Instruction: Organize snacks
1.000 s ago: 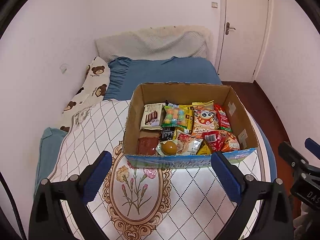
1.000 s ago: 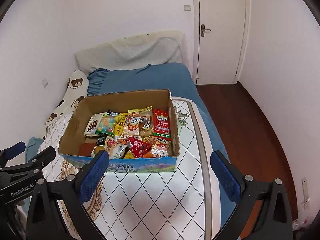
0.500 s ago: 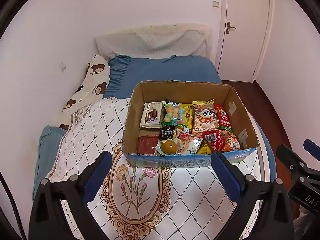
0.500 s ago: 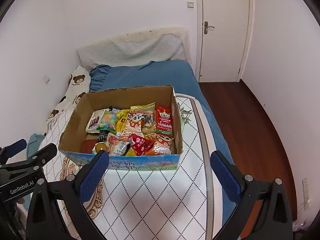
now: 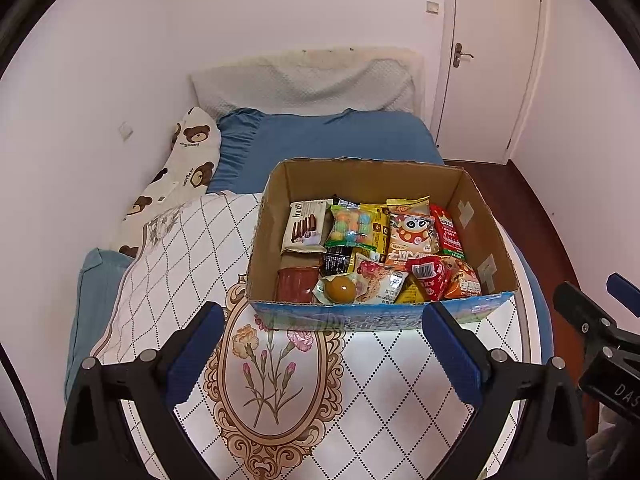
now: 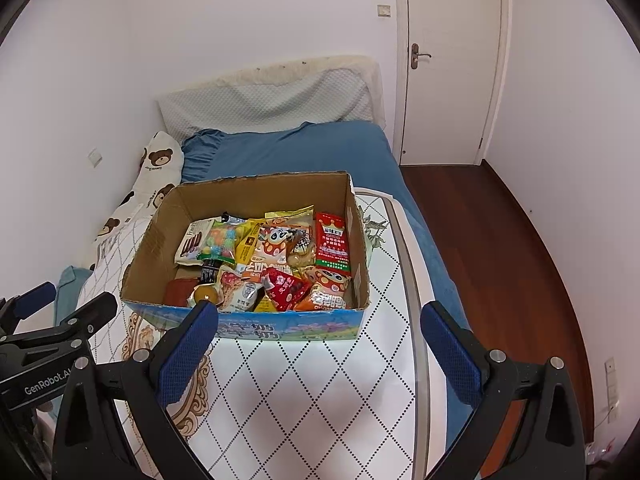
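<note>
A cardboard box (image 5: 264, 236) of snacks (image 5: 380, 248) sits on a small table (image 5: 280, 380) with a white, diamond-patterned top bearing a floral oval; the table stands against a bed with a blue sheet (image 5: 328, 140). Both handheld tongs hover above the near end of the table, jaws spread wide and gripping nothing. From the left gripper (image 5: 323, 342), the box lies at twelve o'clock, just beyond the fingertips; from the right gripper (image 6: 319, 344), it lies nearer eleven o'clock, its printed blue front wall behind the left fingertip. Inside, the packets lie jumbled and overlapping: a chocolate-biscuit pack (image 5: 306, 226) at the box's ten o'clock, a bag of pastel candies (image 5: 352, 228) beside it, a tall red packet (image 5: 448, 232) along the right wall, and a clear-wrapped brown egg-like snack (image 5: 340, 289) at six o'clock against the front wall. Compared with a second ago, the change is slight — both cameras have tilted up a little and backed off a touch, so the box sits lower and the door (image 5: 496, 60) shows more fully; no packet has shifted, and the jaws are as wide as they were. Every snack in view is inside the box, none on the tabletop — a scene fitting either snacks gathered in but still to be tidied, or sorting already finished.
</note>
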`<state>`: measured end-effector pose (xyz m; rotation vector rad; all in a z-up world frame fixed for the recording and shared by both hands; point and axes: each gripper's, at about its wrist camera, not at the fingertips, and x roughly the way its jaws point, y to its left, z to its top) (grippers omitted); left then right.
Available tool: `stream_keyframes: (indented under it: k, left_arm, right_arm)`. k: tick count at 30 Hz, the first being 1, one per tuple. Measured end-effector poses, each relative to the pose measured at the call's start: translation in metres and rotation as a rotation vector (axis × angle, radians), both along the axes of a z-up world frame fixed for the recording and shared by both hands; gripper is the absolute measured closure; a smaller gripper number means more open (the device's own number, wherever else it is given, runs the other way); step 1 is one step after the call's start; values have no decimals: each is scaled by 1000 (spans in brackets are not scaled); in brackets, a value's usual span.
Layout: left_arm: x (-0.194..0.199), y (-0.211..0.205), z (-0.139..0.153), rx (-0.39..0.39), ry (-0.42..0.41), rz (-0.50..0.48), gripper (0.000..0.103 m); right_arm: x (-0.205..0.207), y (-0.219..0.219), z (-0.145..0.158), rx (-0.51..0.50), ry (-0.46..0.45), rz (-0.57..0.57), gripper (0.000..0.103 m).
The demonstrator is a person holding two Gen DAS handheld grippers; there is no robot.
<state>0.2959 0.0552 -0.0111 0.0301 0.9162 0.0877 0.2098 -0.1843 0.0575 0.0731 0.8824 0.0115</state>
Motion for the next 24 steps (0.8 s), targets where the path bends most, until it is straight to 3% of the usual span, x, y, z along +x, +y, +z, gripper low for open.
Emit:
stream_keyframes:
  k: [24]
  left_arm:
    - [-1,-2,4,1,-1,-6,2]
  right_arm:
    - [-2,-1,2,3,-8,7,0]
